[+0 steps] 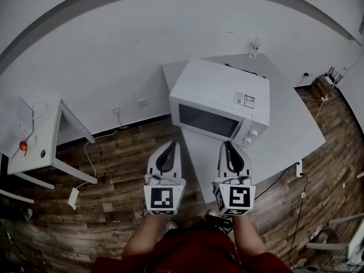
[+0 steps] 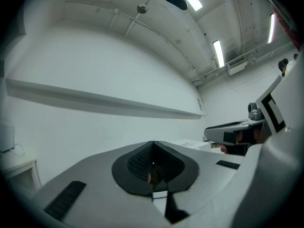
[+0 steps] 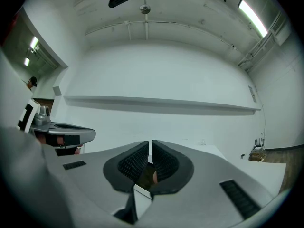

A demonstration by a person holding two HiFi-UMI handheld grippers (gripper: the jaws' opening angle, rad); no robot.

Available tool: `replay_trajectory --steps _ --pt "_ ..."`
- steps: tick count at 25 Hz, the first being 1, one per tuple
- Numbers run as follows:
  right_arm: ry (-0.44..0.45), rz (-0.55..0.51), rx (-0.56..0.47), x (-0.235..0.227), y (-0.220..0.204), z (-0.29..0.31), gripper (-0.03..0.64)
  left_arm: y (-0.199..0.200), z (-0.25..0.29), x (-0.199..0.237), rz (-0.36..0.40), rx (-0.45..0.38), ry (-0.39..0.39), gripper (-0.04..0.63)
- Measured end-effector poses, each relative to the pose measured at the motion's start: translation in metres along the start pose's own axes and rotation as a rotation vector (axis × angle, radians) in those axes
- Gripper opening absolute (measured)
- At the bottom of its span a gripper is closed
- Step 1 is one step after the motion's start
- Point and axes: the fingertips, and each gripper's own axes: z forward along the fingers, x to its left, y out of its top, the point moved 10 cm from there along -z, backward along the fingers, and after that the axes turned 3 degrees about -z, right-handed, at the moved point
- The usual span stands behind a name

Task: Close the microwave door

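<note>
A white microwave [image 1: 219,110] stands on a grey table [image 1: 296,129] against the wall. Its dark-windowed door [image 1: 207,120] lies flush with the front, beside two knobs [image 1: 250,136] at the right. Both grippers hover side by side in front of it, pointing level toward it and touching nothing. My left gripper [image 1: 170,144] is off the table's left edge, over the floor, jaws shut and empty [image 2: 152,144]. My right gripper [image 1: 227,144] is just before the door's right part, pads together with nothing between them [image 3: 150,144].
A small white table [image 1: 40,135] stands at the left with a red item on it. A cable and white adapter [image 1: 74,198] lie on the wooden floor. More cables [image 1: 298,209] run at the right. A person's arms and red clothing fill the bottom.
</note>
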Motion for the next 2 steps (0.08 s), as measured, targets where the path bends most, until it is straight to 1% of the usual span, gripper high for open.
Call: replay_trajectory --steps 2 --pt "0.001 -0.001 -0.001 -0.0022 0.0006 -0.0002 0.044 0.0006 0.0009 -0.0017 0.008 0.004 -0.003 0.027"
